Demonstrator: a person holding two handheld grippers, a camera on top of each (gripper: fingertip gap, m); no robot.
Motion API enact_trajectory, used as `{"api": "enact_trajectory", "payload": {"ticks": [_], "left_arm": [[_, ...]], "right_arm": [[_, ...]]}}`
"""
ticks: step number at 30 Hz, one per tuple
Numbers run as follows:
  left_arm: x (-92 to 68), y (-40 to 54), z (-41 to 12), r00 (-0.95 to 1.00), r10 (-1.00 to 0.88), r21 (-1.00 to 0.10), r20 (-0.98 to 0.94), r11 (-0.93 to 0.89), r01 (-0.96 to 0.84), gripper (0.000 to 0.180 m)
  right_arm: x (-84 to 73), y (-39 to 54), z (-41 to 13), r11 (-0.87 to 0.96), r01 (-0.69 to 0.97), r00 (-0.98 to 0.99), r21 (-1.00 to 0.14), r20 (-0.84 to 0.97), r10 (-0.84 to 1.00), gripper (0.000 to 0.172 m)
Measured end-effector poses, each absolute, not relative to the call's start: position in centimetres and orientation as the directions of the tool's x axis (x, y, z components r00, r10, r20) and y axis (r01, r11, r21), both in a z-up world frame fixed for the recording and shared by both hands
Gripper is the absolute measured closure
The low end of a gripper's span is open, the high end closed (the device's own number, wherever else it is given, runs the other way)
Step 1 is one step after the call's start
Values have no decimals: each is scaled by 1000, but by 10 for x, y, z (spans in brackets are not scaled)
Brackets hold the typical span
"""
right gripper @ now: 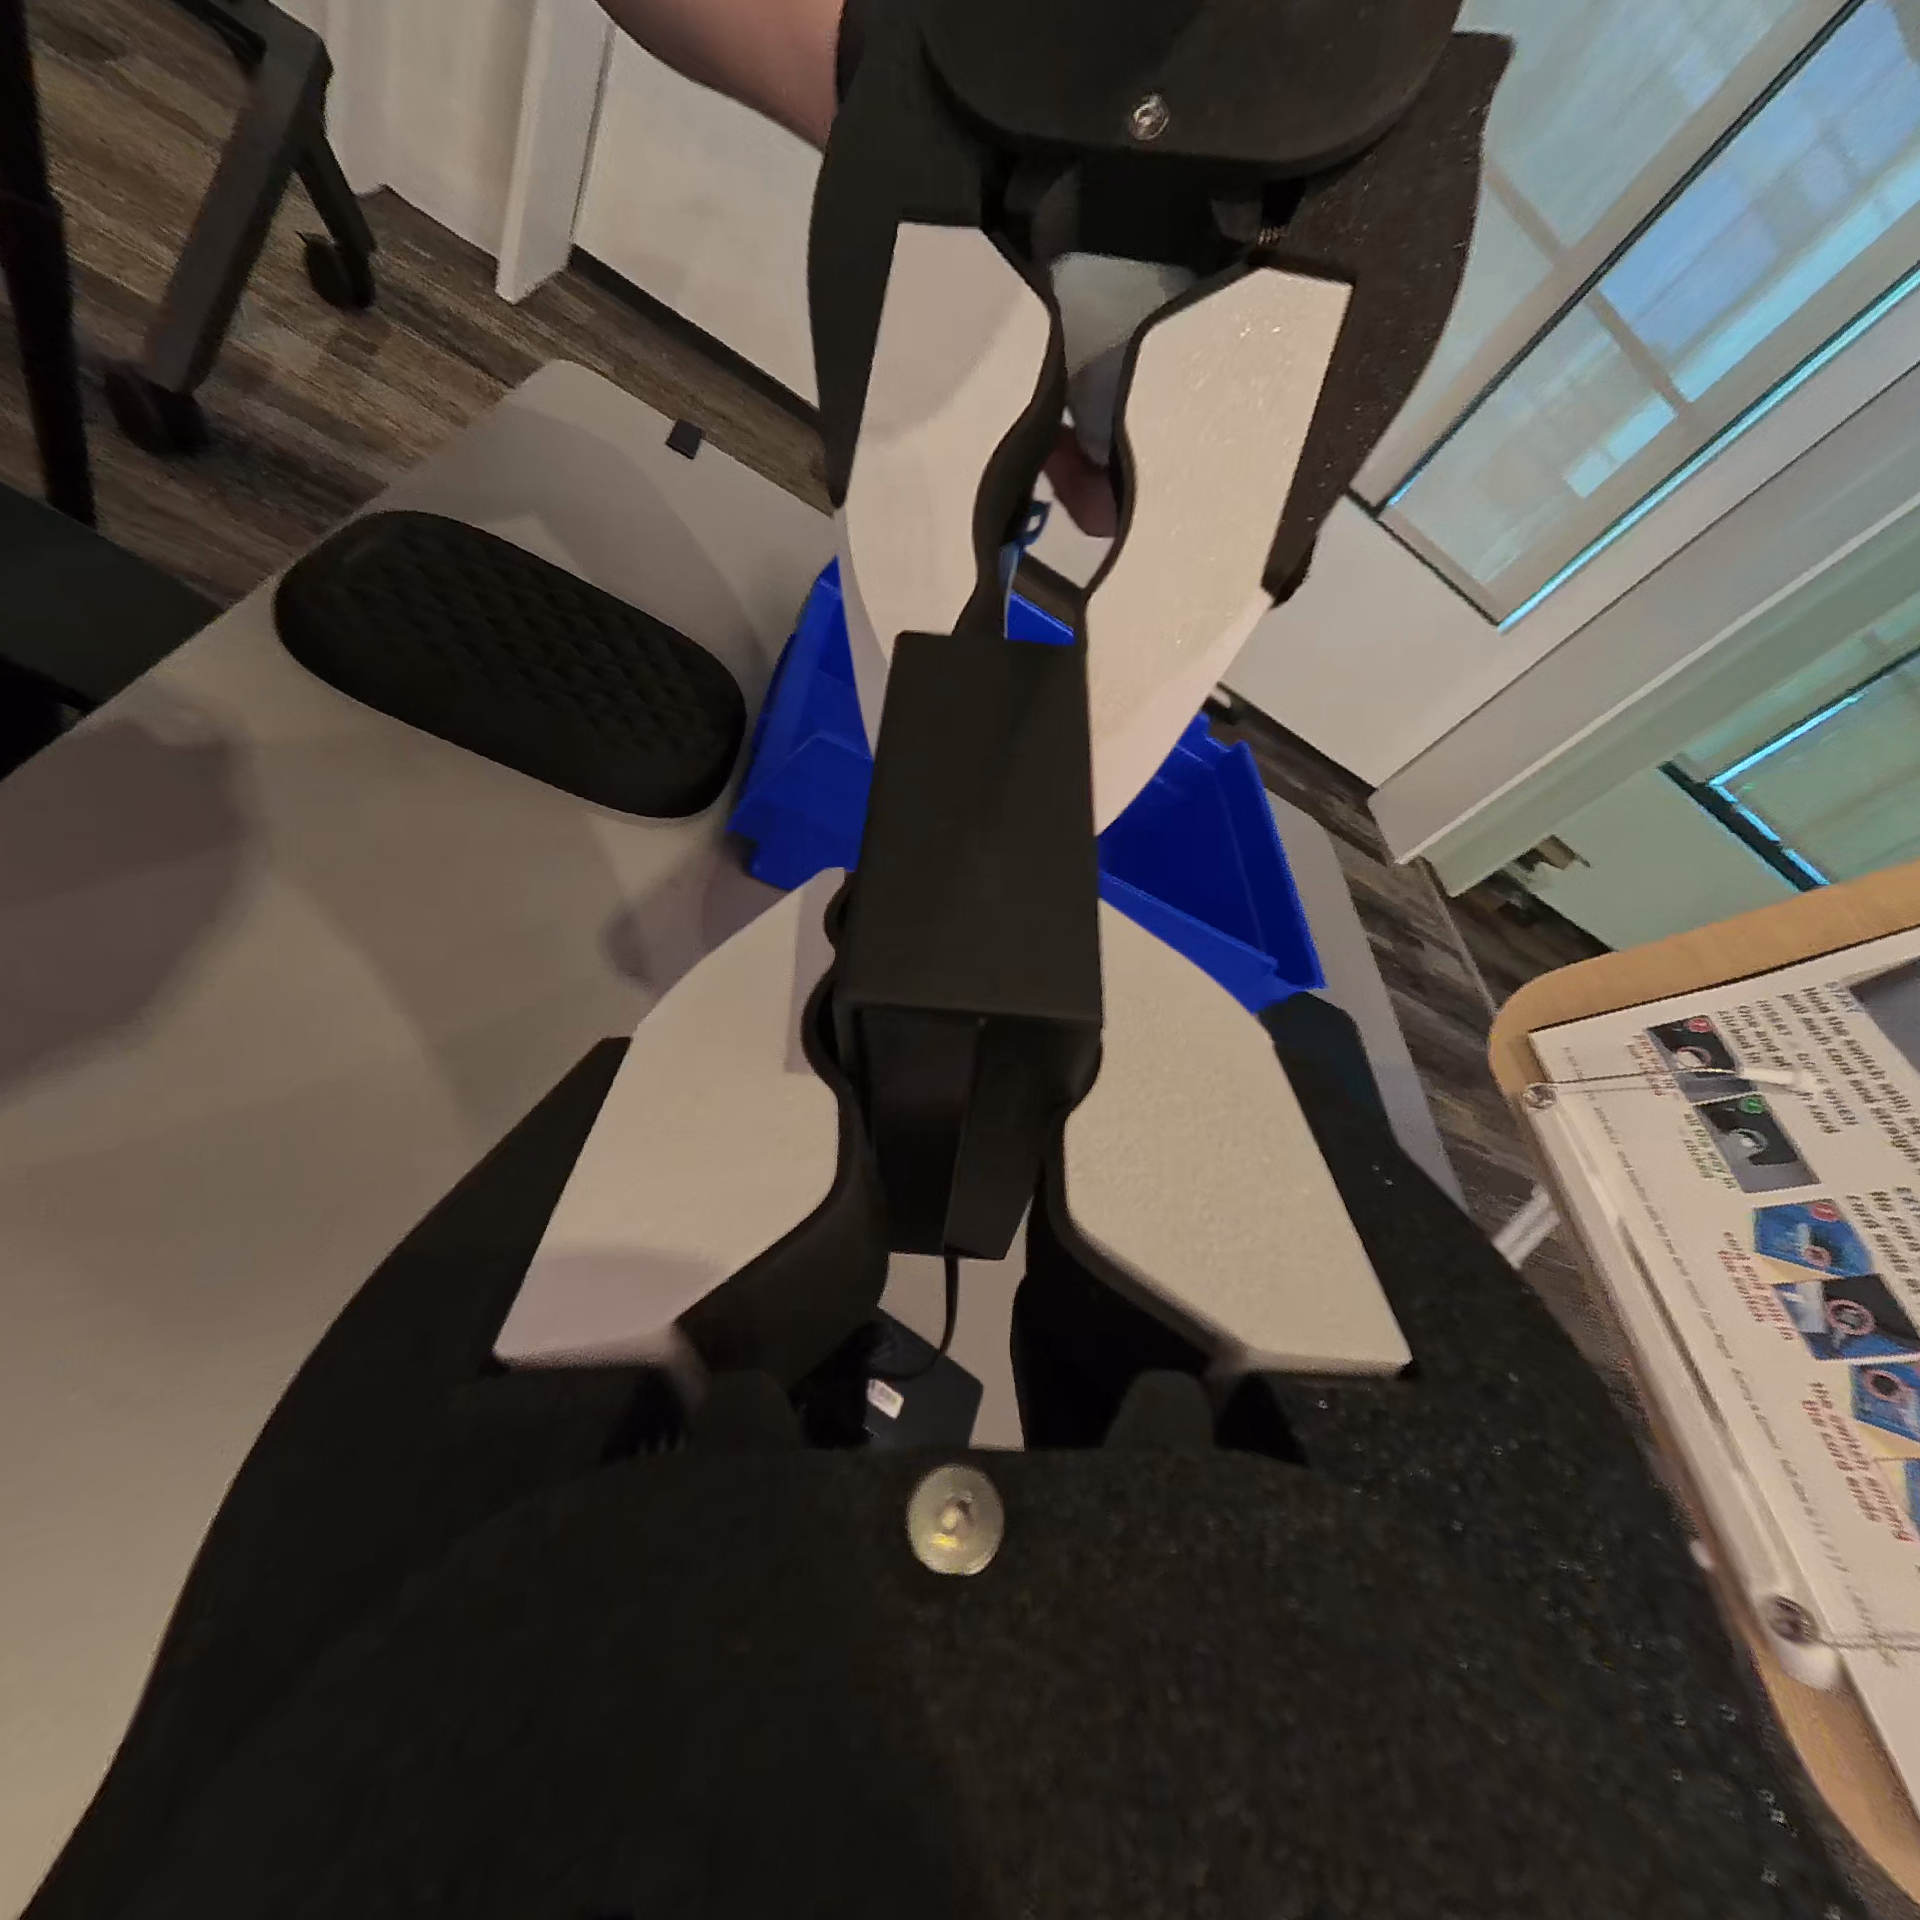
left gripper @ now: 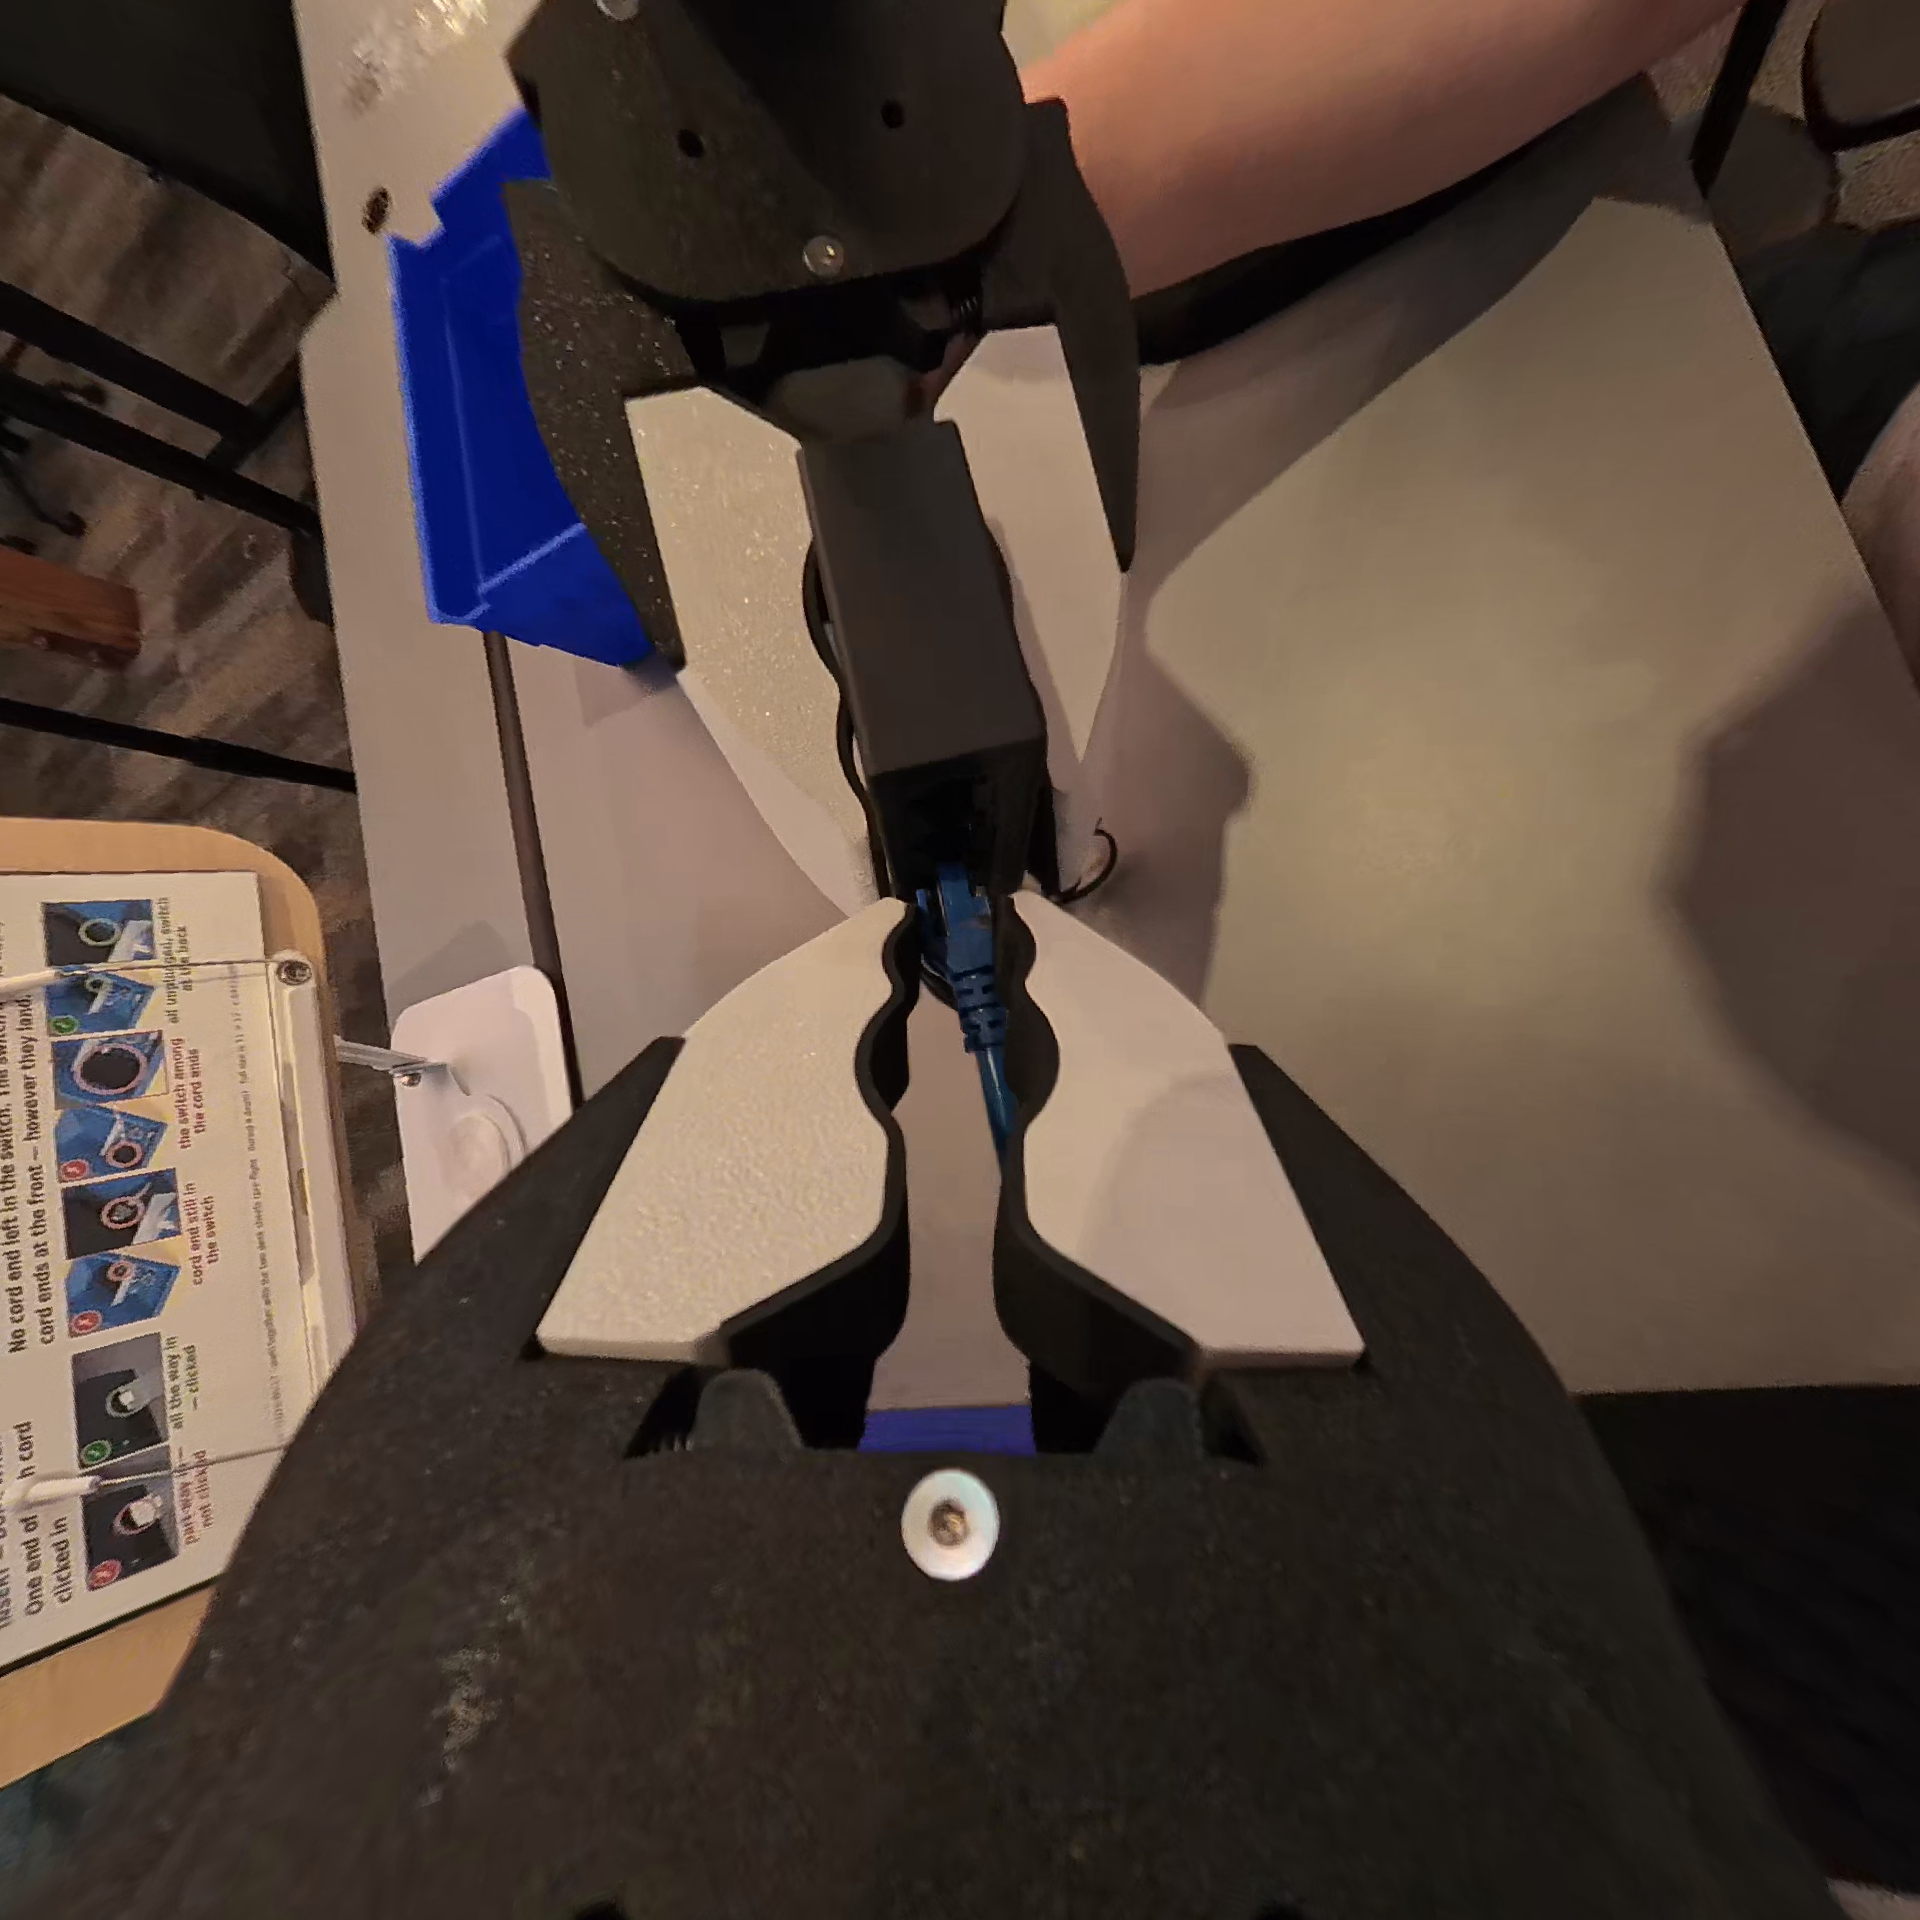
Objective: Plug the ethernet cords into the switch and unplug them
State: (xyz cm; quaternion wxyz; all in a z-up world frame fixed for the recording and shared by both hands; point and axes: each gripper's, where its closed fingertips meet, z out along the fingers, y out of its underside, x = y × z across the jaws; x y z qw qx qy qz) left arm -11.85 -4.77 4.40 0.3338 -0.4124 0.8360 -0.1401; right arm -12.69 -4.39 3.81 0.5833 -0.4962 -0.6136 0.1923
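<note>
In the left wrist view, my left gripper is shut on the blue ethernet plug, and its blue cord runs back between the fingers. The plug's tip sits in a port on the near face of the black switch. How deep it sits I cannot tell. My right gripper faces me and grips the switch from the far end. In the right wrist view, my right gripper is shut on the switch, pads on both sides. The left gripper is beyond it with the blue cord.
A blue bin stands on the white table behind the switch; it also shows in the right wrist view. A black mesh pad lies to the left. A board with an instruction sheet lies beside the table. A thin black cable hangs from the switch. My two grippers' fingertips are within a few centimetres of each other.
</note>
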Motion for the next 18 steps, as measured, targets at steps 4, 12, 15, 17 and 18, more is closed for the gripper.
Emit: {"api": "enact_trajectory", "payload": {"ticks": [4, 12, 15, 17, 18], "left_arm": [[-109, -40, 47, -440, -778, -455, -449, 623, -637, 167], [-99, -26, 61, -316, -860, -597, -400, 506, -623, 158], [-103, -25, 69, -280, -865, -631, -417, 497, -595, 155], [-105, -25, 78, -264, -867, -656, -422, 493, -571, 152], [-106, -20, 86, -239, -865, -660, -440, 493, -567, 148]], "right_arm": [[-119, -37, 43, 383, 304, 197, -872, 451, 871, 141], [-96, -31, 54, 360, 234, 249, -903, 413, 876, 141], [-93, -31, 55, 345, 196, 239, -918, 385, 891, 141], [-92, -33, 56, 321, 159, 215, -934, 350, 912, 141], [-92, -32, 56, 307, 144, 215, -941, 333, 918, 141]]}}
